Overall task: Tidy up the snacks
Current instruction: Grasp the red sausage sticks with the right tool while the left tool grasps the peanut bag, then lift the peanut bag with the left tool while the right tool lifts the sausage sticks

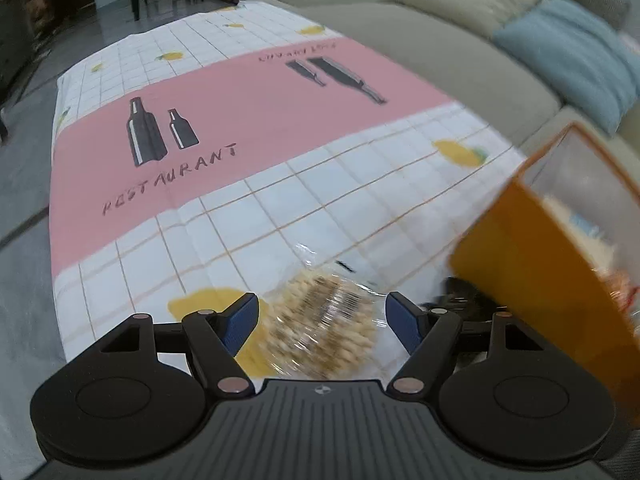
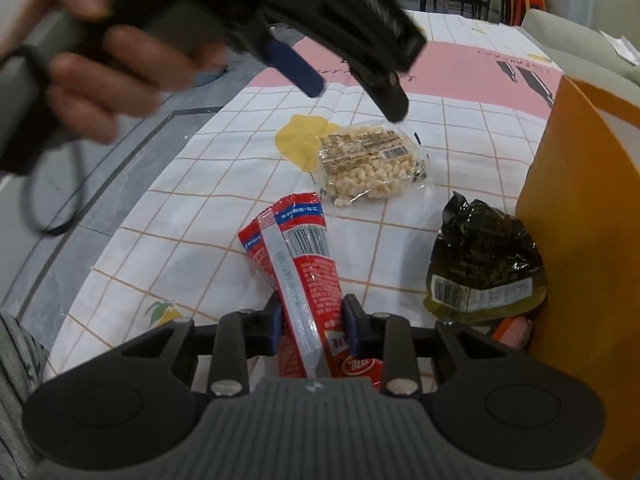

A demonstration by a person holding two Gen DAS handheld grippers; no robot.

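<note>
My right gripper point(image 2: 314, 312) is shut on a red snack packet point(image 2: 304, 264) that lies lengthwise on the tablecloth, both blue pads pressing its sides. A clear bag of pale puffed snacks point(image 2: 368, 164) lies farther out. My left gripper point(image 2: 356, 100), held by a hand point(image 2: 100, 80), hovers open above that bag. In the left wrist view the clear bag point(image 1: 324, 328) shows blurred between and below the wide-open fingers of the left gripper point(image 1: 322, 312), which hold nothing. An orange box point(image 2: 580, 200) stands at the right.
A dark green packet point(image 2: 484, 260) lies against the orange box point(image 1: 540, 264), with a small orange item point(image 2: 516, 332) beside it. The tablecloth point(image 1: 240, 100) drops off at the left edge to the floor point(image 2: 120, 184). A sofa point(image 1: 440, 40) with a blue cushion point(image 1: 572, 60) borders the table's right side.
</note>
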